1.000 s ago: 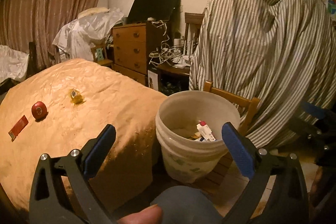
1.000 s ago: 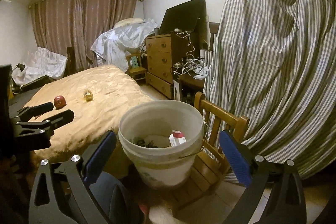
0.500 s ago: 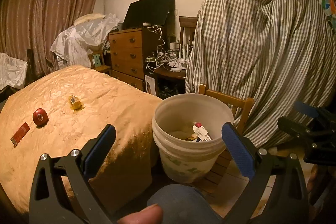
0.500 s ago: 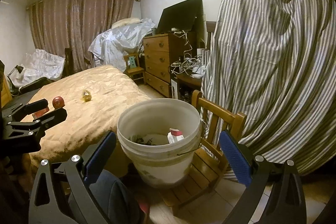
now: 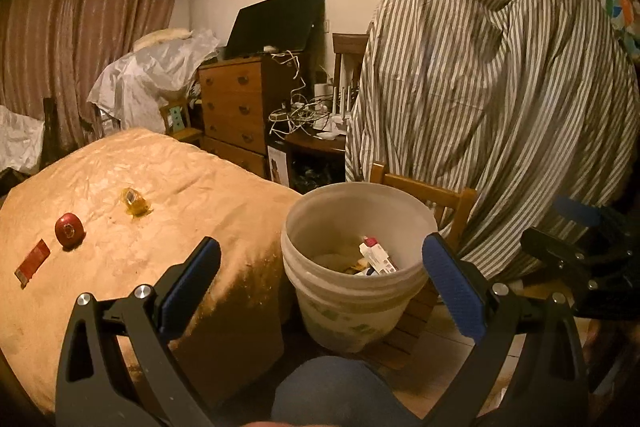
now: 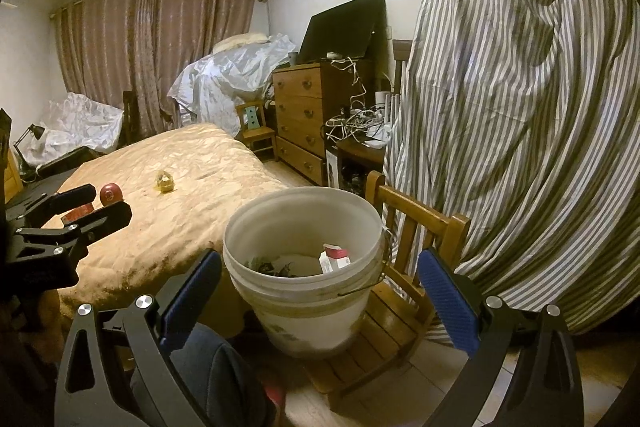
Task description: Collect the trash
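A white bucket [image 5: 360, 311] [image 6: 304, 311] sits on a small wooden chair [image 6: 400, 311] beside the bed, with a red-and-white carton [image 5: 378, 257] [image 6: 334, 257] and other scraps inside. On the golden bedspread [image 5: 140, 247] lie a yellow crumpled wrapper [image 5: 135, 202] [image 6: 164, 183], a red round object [image 5: 69, 230] [image 6: 110, 193] and a flat red packet [image 5: 33, 262]. My left gripper [image 5: 320, 275] [image 6: 80, 205] is open and empty, facing the bucket. My right gripper [image 6: 318, 283] [image 5: 560, 223] is open too, above the bucket's near rim.
A striped sheet [image 6: 520, 131] drapes over something tall right of the chair. A wooden dresser [image 5: 236, 107] with a dark screen and a tangle of cables [image 5: 296, 115] stands behind. A person's knee in blue cloth [image 5: 332, 391] fills the lower foreground. Curtains cover the far wall.
Both grippers have pulled back and risen slightly from the bucket. The right gripper has come into the left view's right edge. Both stay open.
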Available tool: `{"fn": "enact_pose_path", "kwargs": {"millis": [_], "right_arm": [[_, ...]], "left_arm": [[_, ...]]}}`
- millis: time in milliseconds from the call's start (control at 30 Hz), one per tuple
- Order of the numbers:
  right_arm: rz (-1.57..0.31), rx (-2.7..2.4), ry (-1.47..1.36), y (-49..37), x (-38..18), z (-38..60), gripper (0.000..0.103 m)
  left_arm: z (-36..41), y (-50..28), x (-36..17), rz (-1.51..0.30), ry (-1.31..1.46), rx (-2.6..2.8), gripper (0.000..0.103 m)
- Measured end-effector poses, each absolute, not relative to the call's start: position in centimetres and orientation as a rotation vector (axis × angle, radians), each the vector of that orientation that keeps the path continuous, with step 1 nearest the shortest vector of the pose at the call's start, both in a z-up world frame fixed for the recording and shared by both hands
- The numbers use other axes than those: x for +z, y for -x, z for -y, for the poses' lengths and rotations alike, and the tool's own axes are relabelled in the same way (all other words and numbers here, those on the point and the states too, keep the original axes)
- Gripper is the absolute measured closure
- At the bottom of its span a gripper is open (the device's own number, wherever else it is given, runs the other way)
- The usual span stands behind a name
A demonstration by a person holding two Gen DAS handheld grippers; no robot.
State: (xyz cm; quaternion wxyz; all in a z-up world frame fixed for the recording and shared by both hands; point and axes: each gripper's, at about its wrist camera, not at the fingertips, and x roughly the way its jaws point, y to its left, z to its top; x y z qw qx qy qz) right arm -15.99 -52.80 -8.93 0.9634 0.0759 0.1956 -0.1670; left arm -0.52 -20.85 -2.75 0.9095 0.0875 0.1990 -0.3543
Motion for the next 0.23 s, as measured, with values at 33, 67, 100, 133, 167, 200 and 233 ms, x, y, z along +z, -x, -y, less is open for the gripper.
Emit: {"fn": "enact_pose_path", "kwargs": {"millis": [33, 67, 100, 133, 167, 200, 233], "right_arm": [[-0.395, -0.338, -0.154, 16.01, -8.93, 52.81, 0.005], [-0.394, -0.339, -0.155, 16.04, -8.93, 52.75, 0.005], [-0.393, -0.338, -0.154, 16.01, -8.91, 52.86, 0.005], [-0.394, -0.336, -0.154, 16.01, -8.91, 52.89, 0.005], [-0.394, -0.335, -0.155, 16.02, -8.93, 52.87, 0.005], [-0.395, -0.335, -0.155, 16.0, -8.95, 52.87, 0.005], [-0.395, -0.335, -0.155, 16.03, -8.98, 52.85, 0.005]], "left_arm": [[20.96, 0.52, -2.8, -0.415, -0.188, -0.73, 0.005], [21.01, 0.56, -2.81, -0.414, -0.192, -0.732, 0.006], [21.09, 0.69, -2.85, -0.409, -0.199, -0.731, 0.005], [21.19, 0.74, -2.86, -0.408, -0.202, -0.729, 0.005], [21.23, 0.76, -2.89, -0.412, -0.202, -0.732, 0.005], [21.25, 0.74, -2.89, -0.414, -0.202, -0.732, 0.005], [21.18, 0.69, -2.93, -0.414, -0.203, -0.731, 0.005]]}}
